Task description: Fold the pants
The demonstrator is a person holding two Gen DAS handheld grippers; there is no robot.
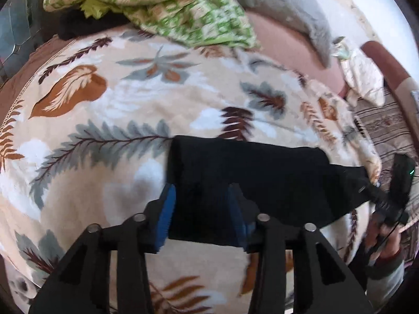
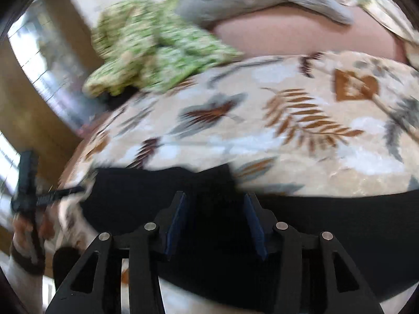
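Observation:
The black pants lie folded in a band across the near part of a leaf-patterned blanket. My left gripper stands open over the band's left end, its blue pads on either side of the cloth. In the right wrist view the pants fill the bottom, and my right gripper is open above them. The right gripper also shows in the left wrist view at the pants' right end. The left gripper shows at the left edge of the right wrist view. That view is blurred.
A green-and-cream patterned cloth is heaped at the far side of the bed, beside a grey pillow and a pink sheet. A striped cover lies at the right. A window is at the left.

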